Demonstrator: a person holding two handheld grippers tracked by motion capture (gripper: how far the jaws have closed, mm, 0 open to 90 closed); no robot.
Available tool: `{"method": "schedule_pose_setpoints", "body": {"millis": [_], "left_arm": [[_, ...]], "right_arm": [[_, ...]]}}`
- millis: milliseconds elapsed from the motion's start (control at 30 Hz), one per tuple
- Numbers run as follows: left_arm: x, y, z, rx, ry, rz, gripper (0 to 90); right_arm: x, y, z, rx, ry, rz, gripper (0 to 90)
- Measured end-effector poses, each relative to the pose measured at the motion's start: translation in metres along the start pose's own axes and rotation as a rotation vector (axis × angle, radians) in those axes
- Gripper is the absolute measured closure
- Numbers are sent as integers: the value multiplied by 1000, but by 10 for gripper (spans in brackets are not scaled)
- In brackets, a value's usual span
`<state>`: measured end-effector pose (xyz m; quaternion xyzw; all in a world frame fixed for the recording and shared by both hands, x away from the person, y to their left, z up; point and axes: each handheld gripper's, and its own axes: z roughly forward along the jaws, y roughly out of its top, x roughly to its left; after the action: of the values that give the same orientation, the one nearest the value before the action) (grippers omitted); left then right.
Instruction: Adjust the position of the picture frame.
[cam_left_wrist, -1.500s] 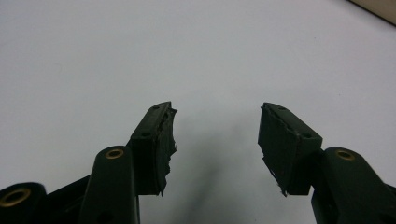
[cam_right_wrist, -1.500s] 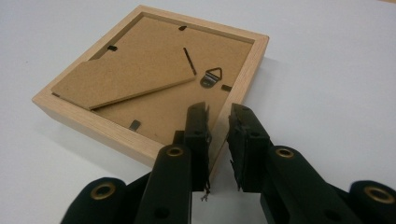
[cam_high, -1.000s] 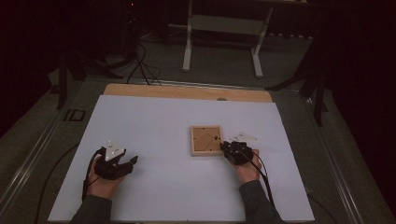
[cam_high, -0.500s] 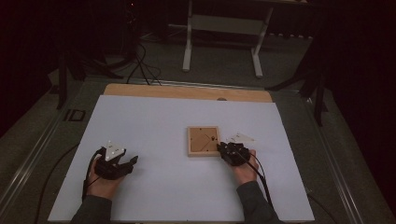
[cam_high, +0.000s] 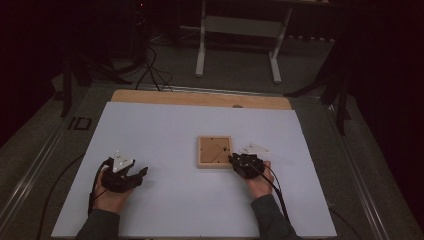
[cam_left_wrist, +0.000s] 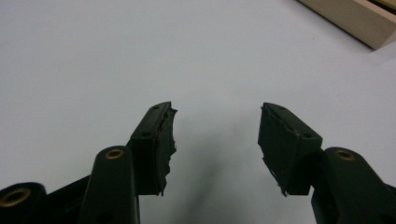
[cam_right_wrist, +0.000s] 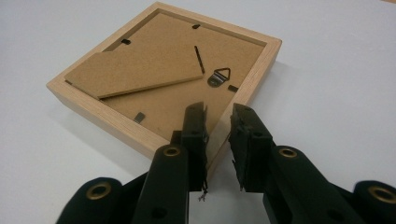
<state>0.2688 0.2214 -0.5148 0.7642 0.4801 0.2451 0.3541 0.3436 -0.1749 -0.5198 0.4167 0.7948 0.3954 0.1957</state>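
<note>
Left tool (cam_high: 141, 172) agape, right tool (cam_right_wrist: 217, 122) narrowly parted

Table (cam_high: 150, 97): a wooden top, seen as a bare strip along the far edge, with a small dark mark (cam_high: 237, 106) near the middle of that strip. The rest is covered by a white sheet (cam_high: 165, 135), laid flat from just short of the far edge to the near edge and reaching almost to both side edges.

Lying directly on the sheet: one square wooden picture frame (cam_high: 215, 151), placed face down, right of centre and nearer the near edge than the far one. Its brown backing board (cam_right_wrist: 182, 79), folding stand (cam_right_wrist: 130, 70) and metal hanger (cam_right_wrist: 219, 77) are turned upward.
</note>
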Motion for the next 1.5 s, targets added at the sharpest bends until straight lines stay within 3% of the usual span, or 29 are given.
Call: {"method": "schedule_pose_setpoints", "body": {"millis": [967, 1500], "left_arm": [[0, 0, 0, -2, -2, 2, 451], [0, 1, 0, -3, -2, 2, 452]], "right_arm": [[25, 10, 14, 2, 41, -35, 743], [39, 15, 24, -10, 67, -27, 739]]}}
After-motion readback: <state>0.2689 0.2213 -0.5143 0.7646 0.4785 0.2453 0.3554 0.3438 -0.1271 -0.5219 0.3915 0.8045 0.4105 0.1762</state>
